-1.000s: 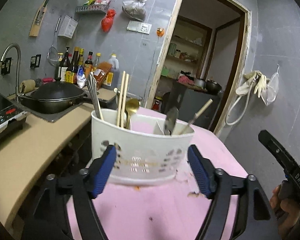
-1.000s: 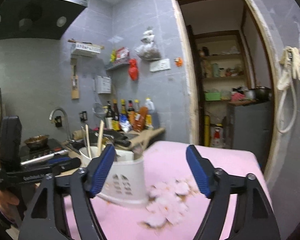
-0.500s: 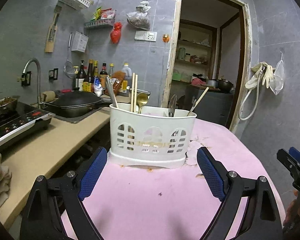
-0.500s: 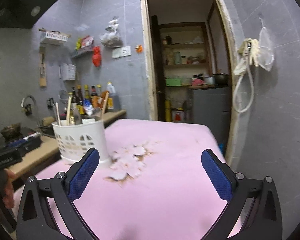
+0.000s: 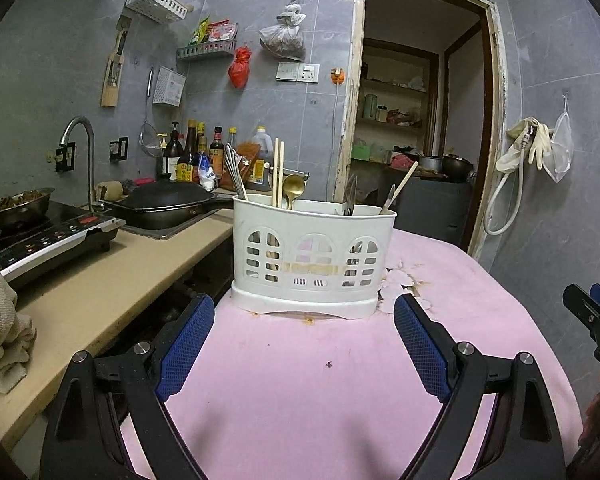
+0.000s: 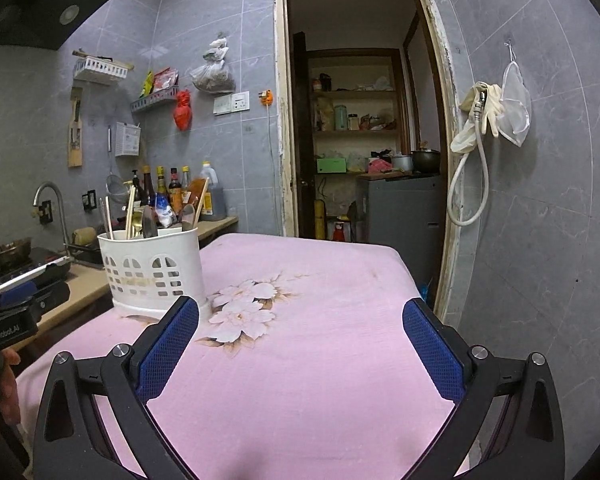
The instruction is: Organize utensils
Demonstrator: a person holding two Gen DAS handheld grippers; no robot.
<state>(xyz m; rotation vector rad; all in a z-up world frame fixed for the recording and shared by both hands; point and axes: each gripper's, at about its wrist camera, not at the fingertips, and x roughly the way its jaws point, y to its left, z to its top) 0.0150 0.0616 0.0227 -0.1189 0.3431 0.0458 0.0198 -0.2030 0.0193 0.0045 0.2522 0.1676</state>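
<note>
A white slotted utensil holder [image 5: 312, 256] stands upright on the pink cloth of the table [image 5: 300, 380]. It holds chopsticks [image 5: 277, 172], a gold spoon [image 5: 294, 188], forks and a knife. My left gripper [image 5: 304, 340] is open and empty, just in front of the holder. The holder also shows in the right wrist view [image 6: 152, 268], at the left. My right gripper [image 6: 300, 340] is open and empty over the pink table [image 6: 320, 320], to the right of the holder.
A beige counter [image 5: 100, 292] runs along the left with an induction cooker [image 5: 48, 240], a black wok [image 5: 164, 204], sauce bottles [image 5: 192, 156] and a cloth [image 5: 0, 340]. An open doorway [image 6: 364, 140] lies behind the table. A grey wall [image 6: 540, 220] stands close on the right.
My left gripper has drawn back from the holder, which now stands free on the table. My right gripper has also pulled back and swung right, and its jaws have widened.
</note>
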